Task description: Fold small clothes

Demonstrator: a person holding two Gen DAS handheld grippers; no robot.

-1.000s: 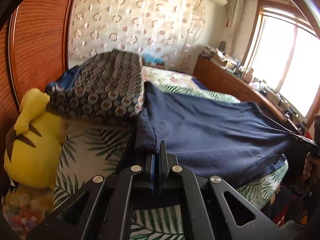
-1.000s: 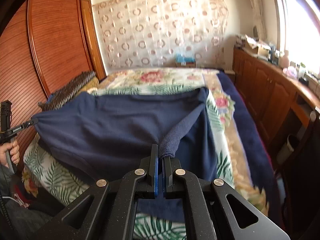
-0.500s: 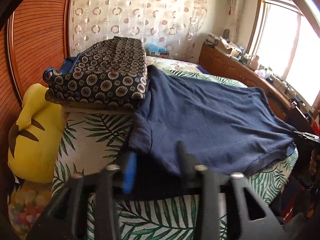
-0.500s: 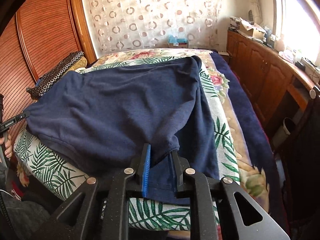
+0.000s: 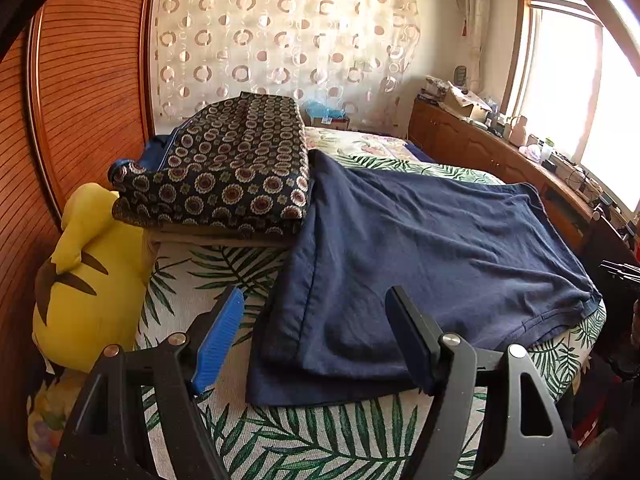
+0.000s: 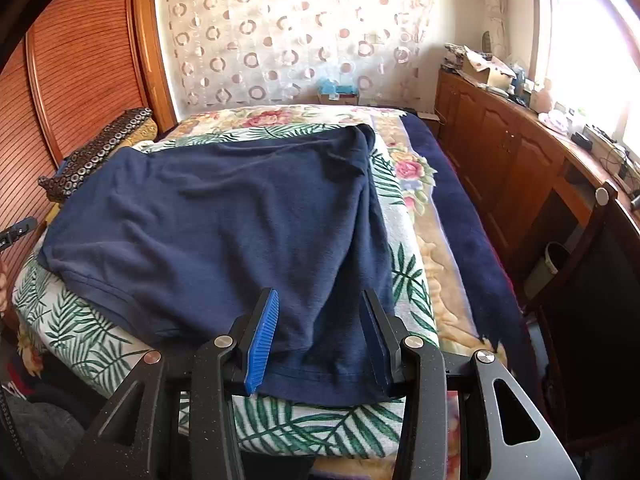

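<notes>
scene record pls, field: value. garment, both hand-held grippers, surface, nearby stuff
garment: navy shirt, lying flat on bed, near edge doubled over
left hand-held gripper: open, jaws just been opening, shirt edge between them, not pinched
right hand-held gripper: open, jaws just been opening, shirt hem between them, released
surface: leaf-print bedspread
nearby: patterned folded cloth; yellow plush toy

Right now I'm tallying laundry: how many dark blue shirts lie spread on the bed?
1. The navy shirt lies flat on the leaf-print bedspread, beside the patterned folded pile. More clothes may be hidden in that pile.
</notes>
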